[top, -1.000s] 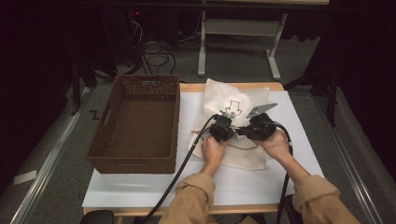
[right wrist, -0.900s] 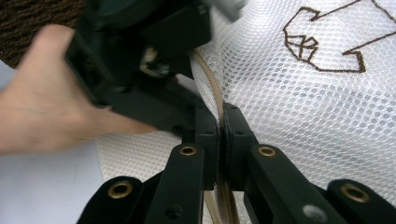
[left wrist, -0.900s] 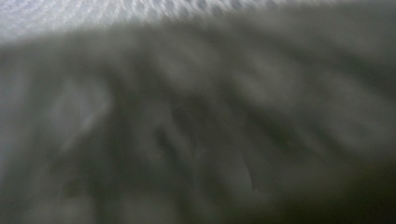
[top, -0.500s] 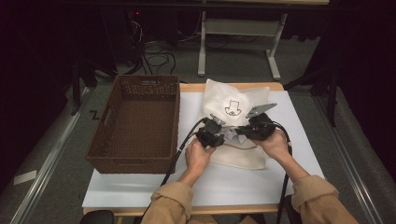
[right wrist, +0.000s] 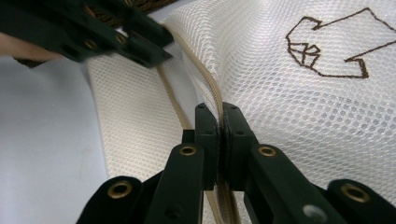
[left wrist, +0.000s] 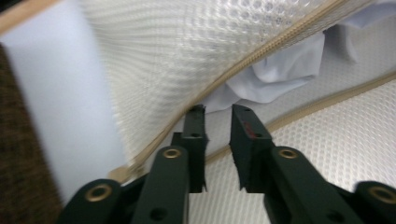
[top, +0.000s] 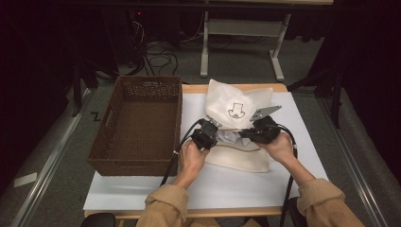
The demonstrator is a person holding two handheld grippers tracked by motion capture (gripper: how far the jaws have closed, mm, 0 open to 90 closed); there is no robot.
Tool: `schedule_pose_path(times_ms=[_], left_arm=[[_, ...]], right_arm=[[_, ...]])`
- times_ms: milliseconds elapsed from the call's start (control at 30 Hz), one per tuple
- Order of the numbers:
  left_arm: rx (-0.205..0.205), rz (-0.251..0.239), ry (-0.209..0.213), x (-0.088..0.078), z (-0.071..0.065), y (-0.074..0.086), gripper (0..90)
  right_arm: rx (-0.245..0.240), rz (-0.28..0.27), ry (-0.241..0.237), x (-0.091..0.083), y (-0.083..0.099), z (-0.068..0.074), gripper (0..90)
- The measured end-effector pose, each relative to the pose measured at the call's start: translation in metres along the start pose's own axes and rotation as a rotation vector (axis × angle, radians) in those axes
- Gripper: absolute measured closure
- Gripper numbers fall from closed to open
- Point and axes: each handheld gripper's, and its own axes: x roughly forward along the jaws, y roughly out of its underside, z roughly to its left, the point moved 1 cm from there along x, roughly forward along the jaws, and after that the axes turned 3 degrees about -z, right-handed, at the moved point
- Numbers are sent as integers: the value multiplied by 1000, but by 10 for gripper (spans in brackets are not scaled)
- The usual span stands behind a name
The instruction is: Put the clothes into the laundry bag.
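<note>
High view shows the table (top: 142, 198), its top covered in a white sheet, with a dark brown woven basket (top: 137, 124) of rectangular shape on its left part, long axis running away from the person. Just right of the basket, at the middle of the table, lies the mesh bag (top: 239, 106): cream-white netting with a honeycomb weave, a beige zipper along its open mouth and a brown outlined emblem stitched on the upper flap. That flap is lifted and tilted toward the far edge, while the lower panel lies flat toward the person, so the mouth gapes sideways between the two hands. Inside the opening, in the left gripper view, a crumpled white cloth (left wrist: 275, 74) of smooth fabric shows. The left tool (left wrist: 218, 114) sits at the mouth just under the zipper edge; its jaws have just been closing, stand slightly apart, and pinch nothing. The right tool (right wrist: 219, 112) has its jaws pressed together on the zipper edge of the mesh bag, holding the upper flap up.
</note>
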Motion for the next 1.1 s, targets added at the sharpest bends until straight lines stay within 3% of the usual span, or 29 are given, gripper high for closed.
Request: schedule_pose_path(times_ms=[67,167,300,333,567,633,733,767,800,833,1000,1100], left_arm=[[6,24,-42,-9,4,-1,625],[-20,33,-34,-5,4,-2,552],[-10,55,-48,6,1,-2,491],[2,54,-74,11,-1,-2,479],[49,54,-133,16,-4,-10,469],[53,49,-128,14,-5,-13,507],[51,53,-95,13,-6,-14,680],[58,58,-87,11,-7,-14,680],[74,71,-76,8,-8,-13,768],[78,74,-69,5,-8,-13,793],[80,71,-21,-12,-8,-10,828],[106,82,0,-18,-12,-6,821]], right_arm=[[-5,-4,-3,0,0,1,873],[-8,5,-4,0,-1,2,872],[-8,2,-3,-1,-1,2,872],[-3,7,-6,-2,0,2,872],[-7,-15,-8,-7,2,1,872],[-8,-18,-9,-9,2,1,872],[-13,-16,-13,-10,3,0,871],[-9,-14,-16,-10,3,0,870],[-10,-14,-26,-11,4,0,869],[-11,-15,-29,-12,5,0,868],[-21,-10,-37,-15,8,1,864],[-37,2,-40,-17,10,2,863]])
